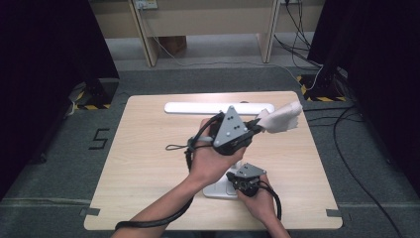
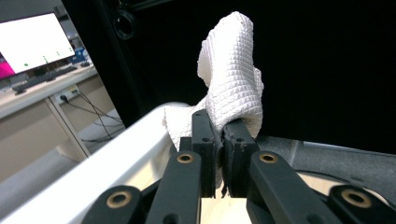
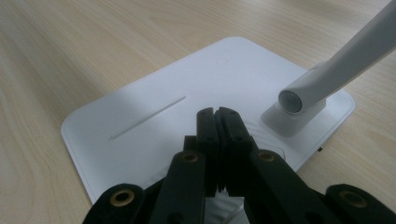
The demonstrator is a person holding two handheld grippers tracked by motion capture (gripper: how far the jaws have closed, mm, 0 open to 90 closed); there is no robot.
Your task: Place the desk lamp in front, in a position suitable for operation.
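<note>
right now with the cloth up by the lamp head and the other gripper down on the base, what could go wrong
1. The left gripper pinches only a bunched edge of the white cloth, so it may slip out while rubbing the lamp head.
2. The right gripper, jaws shut, sits on the lamp base without clamping it; a hard push above could tip or slide the lamp.

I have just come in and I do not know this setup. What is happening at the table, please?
A person holds a gripper in each hand over a wooden table. The left gripper is shut on a white cloth, held up beside the long white lamp head, seemingly to wipe it. The right gripper, jaws closed, rests over the white lamp base, perhaps steadying it.
</note>
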